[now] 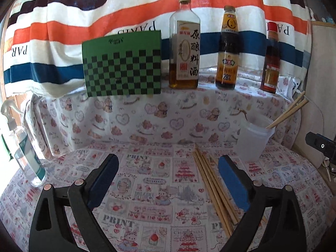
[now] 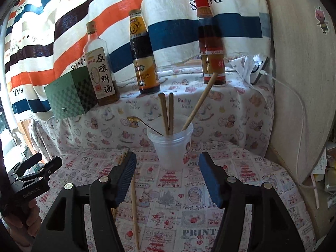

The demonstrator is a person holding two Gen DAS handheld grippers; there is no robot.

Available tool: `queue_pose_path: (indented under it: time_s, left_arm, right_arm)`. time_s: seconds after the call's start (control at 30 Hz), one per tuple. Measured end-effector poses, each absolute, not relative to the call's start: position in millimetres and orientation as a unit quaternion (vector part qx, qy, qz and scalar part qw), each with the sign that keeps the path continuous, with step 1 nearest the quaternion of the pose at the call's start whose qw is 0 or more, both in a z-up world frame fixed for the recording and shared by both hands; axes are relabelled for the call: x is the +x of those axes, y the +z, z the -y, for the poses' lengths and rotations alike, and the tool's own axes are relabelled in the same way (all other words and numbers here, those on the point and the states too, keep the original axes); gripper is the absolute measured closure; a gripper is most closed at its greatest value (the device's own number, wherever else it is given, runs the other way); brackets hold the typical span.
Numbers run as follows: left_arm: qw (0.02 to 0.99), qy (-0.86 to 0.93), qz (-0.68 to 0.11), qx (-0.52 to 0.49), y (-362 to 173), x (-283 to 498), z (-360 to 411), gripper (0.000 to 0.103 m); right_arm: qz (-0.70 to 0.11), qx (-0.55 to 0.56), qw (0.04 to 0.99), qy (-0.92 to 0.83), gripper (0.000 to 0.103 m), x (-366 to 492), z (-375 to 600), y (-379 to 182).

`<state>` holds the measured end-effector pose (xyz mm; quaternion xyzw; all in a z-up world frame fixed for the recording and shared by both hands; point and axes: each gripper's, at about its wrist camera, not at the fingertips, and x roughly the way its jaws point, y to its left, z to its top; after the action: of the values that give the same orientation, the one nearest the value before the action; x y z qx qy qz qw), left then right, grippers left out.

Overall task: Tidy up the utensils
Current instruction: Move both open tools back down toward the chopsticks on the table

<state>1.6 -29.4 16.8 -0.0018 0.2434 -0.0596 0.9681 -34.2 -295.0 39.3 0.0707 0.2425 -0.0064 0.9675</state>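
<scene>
1. The left gripper (image 1: 168, 182) points forward and slightly down, its 2 blue-padded jaws spread wide with nothing pressed between the pads.
2. The right gripper (image 2: 167, 180) is tilted down likewise, its jaws parted and its pads gripping nothing.
3. A hand (image 2: 20, 216) holds the left gripper's black handle.

**Readable words and numbers**

Beyond the left jaws, the clear bottle (image 1: 184, 42) carries a label reading 原酿料酒. To its right the dark bottle (image 1: 227, 48) shows "28%". The striped cloth (image 1: 84, 21) behind them bears "PARIS" upside down, and "HERMES" in the right wrist view. The patterned cloth on the desk (image 1: 147, 189), under the jaws, repeats "PRINT" and "CHRISTMAS"; its upright part reads "Baby".
</scene>
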Motion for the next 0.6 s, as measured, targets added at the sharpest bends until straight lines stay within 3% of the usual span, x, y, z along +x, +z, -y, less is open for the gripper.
queue_pose_path:
  time_s: [0.27, 0.6]
  left_arm:
    - [0.921, -0.035, -0.387, 0.036, -40, 34, 42, 0.008]
    - [0.905, -0.08, -0.417, 0.025, -50, 33, 54, 0.008]
  right_arm:
    - [-0.323, 0.107, 0.94, -0.005, 0.039, -14, 305, 4]
    - [-0.365, 0.085, 0.927, 0.0, 0.039, -4, 290, -18]
